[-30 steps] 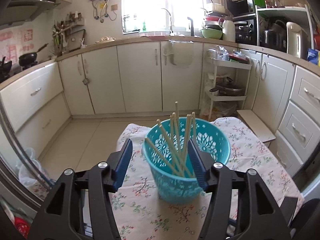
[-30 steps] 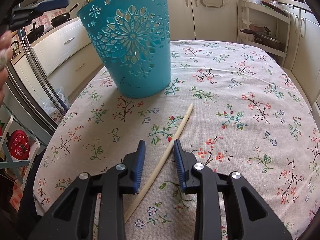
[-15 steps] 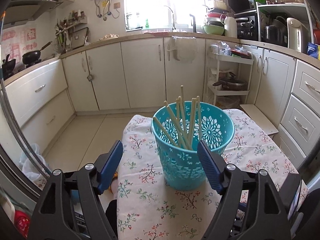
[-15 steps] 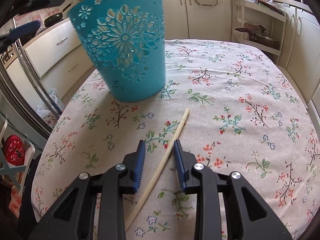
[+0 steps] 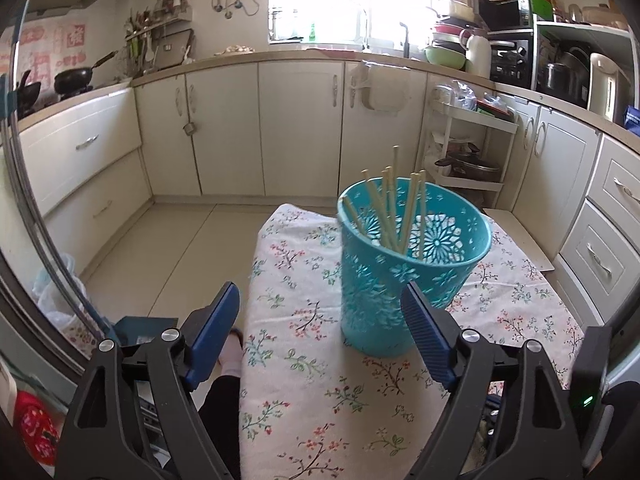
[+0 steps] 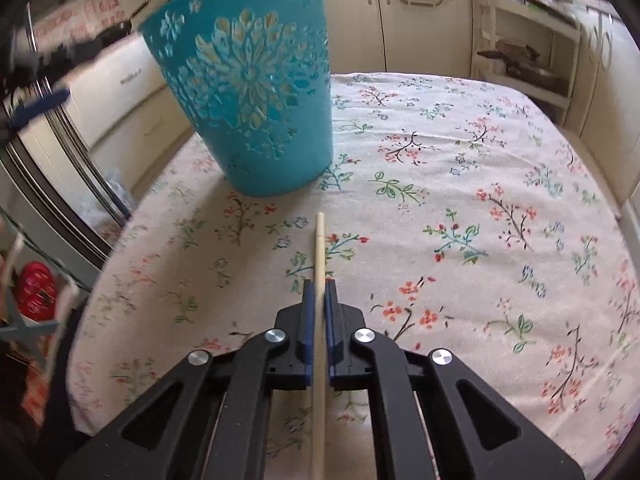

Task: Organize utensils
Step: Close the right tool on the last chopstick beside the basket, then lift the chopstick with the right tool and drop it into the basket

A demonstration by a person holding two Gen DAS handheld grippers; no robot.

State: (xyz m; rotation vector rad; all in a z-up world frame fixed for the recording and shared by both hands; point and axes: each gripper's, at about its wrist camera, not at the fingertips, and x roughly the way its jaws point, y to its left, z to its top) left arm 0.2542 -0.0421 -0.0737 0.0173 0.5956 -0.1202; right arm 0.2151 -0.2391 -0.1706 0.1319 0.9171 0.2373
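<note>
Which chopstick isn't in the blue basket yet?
The one clamped in the right gripper, lying along the flowered tablecloth in front of the basket. The other chopsticks stand inside it.

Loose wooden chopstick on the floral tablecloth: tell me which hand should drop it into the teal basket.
Right. The right gripper is shut on the wooden chopstick; the left gripper is opening, empty, short of the teal plastic basket.

Right claw (image 6: pixel 319 294): pads clamped tight, pointing toward 12 o'clock, angled down. Left claw (image 5: pixel 320 308): jaws opening, wide apart, nothing between pads; blurred at 9 o'clock in right view.
</note>
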